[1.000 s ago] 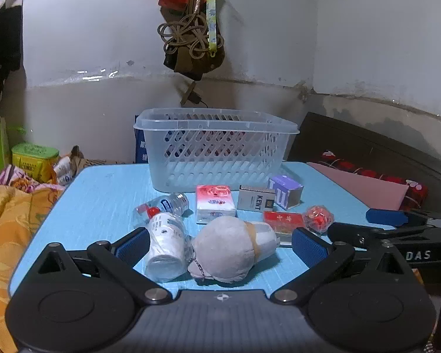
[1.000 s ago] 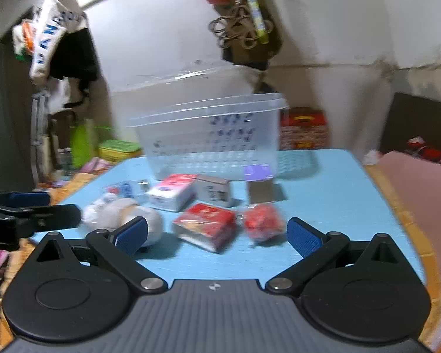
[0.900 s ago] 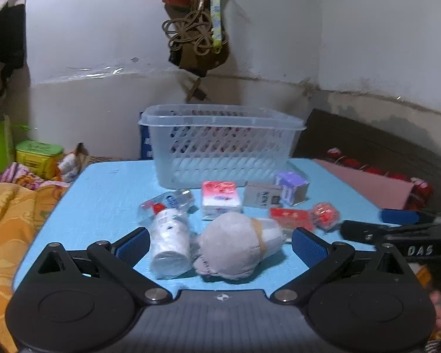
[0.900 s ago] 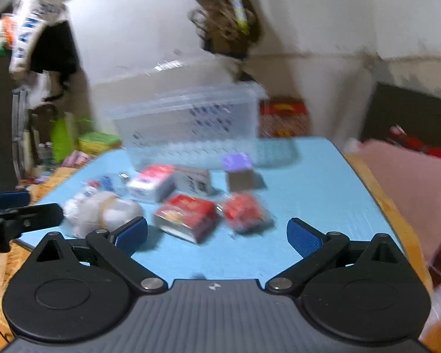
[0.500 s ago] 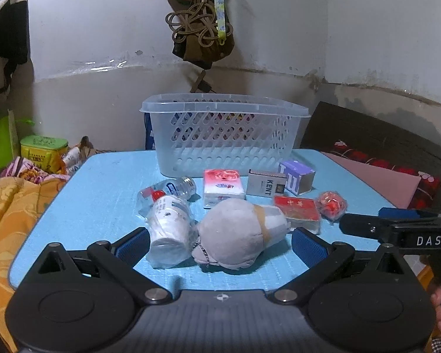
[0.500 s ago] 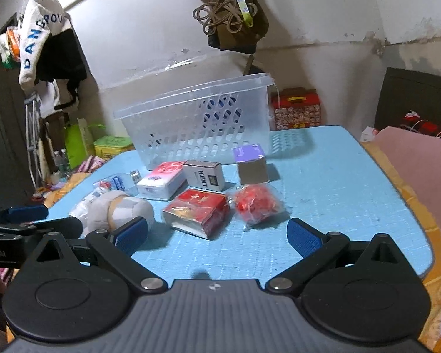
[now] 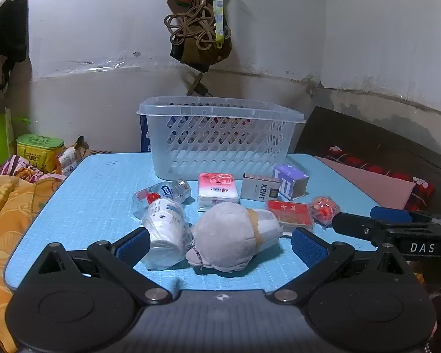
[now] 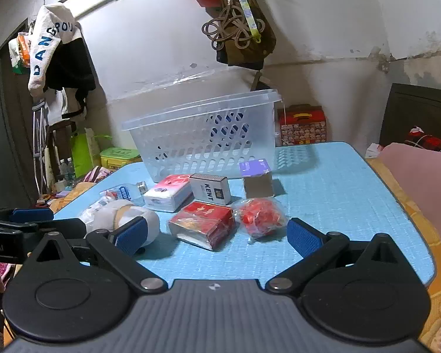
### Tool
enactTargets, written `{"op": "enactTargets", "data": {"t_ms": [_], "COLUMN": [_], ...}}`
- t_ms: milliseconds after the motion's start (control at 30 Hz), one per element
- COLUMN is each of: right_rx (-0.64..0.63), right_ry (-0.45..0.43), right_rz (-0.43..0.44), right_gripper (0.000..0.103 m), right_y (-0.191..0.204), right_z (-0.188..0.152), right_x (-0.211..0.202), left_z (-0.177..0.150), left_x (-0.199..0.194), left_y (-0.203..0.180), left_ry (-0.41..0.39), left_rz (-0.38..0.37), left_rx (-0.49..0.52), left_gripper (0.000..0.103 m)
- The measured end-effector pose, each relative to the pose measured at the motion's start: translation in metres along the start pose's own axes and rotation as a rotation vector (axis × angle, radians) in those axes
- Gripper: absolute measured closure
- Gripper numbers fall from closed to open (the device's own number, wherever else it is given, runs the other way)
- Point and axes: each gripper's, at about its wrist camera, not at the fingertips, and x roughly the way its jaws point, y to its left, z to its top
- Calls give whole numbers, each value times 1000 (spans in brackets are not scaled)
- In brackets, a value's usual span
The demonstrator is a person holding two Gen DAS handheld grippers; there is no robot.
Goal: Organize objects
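**Still loose on the blue table, everything sits in front of the basket**

Both grippers hang low over the near edge of the blue table point(image 7: 97, 182), each with its jaws spread wide and nothing between them. The left gripper point(image 7: 220, 242) faces a grey plush toy point(image 7: 229, 235) lying on its side, with a wrapped roll of white cups point(image 7: 164, 229) just beside it on the left, the roll close against the left blue pad. Behind the cups a small clear water bottle point(image 7: 164, 192) lies flat.

The right gripper point(image 8: 217, 234) looks at a red cigarette pack point(image 8: 203, 223) and a red item in a clear wrapper point(image 8: 260, 216), which lie side by side. Further back, in a loose row, come a pink tissue pack point(image 8: 169, 192), a white KENT box point(image 8: 211, 189) and a small purple-topped box point(image 8: 257, 181).

A clear plastic basket point(image 7: 220, 138) stands upright at the far side of the table, behind the whole row. Through its lattice I can make out only colours, nothing I can name. A bundle of cord and bags point(image 7: 198, 29) hangs on the wall above it.
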Motion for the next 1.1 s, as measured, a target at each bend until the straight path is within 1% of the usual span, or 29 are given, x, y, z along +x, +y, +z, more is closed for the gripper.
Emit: {"op": "enactTargets", "data": {"t_ms": [100,200,300,367,533,567,667,700,1100], "right_rx": [-4,-32,-54,-57,-19,-21,-52,-58,-7], "right_ry": [1,-23,-45,-43,-36,-40,-67,-70,-51], "right_rz": [-1,-6,-6,-5,12,3,-61,-67,40], "right_gripper": [0,1,1,1,1,1,1,1,1], "right_y": [1,4,7,8,3,3,7,7,-1], "right_z": [-1,-3,-5,-5,-7,-8,-9,-10,-12], "right_x": [0,-1,-2,-2,-1,-1,-2,-2,-2], "left_z": [0,0,-1,-1,-2,-2,-2,-3,-4], "left_x": [0,0,-1,-1,-2,-2,-2,-2,1], "left_y": [0,0,-3,-2,2,3,3,3,-1], "left_ry": [1,10,7,6,1,-3,-4,-3,-4], "left_rz": [-11,-42,-34,-32,-28,-35,-52,-52,-55], "left_rx": [-1,-7,6,1,-14,-17,-21,-17,-16], "left_gripper": [0,0,0,0,0,0,0,0,0]}}
